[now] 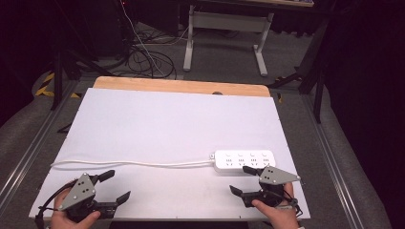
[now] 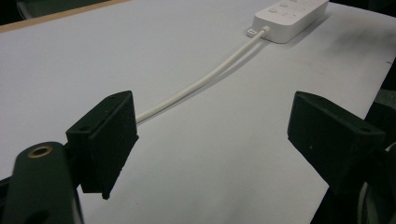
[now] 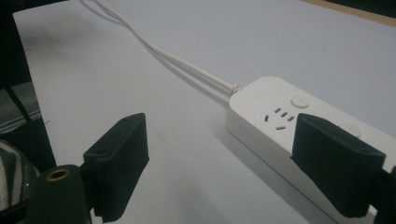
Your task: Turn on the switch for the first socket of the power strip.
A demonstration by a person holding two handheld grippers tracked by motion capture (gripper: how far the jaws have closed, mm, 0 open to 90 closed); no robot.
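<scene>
Both tools are hovering empty with jaws apart, the right tool (image 1: 247, 180) beside the power strip (image 1: 244, 160) near the tabletop's right edge, the left tool (image 1: 112, 186) by its cord (image 1: 129, 163), probably lining up a first grasp.

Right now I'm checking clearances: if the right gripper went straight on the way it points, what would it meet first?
Probably the white power strip. The right gripper is open, and one jaw already overlaps the strip's near end in its own view. Whether that jaw sits above or beside the strip is unclear.
</scene>
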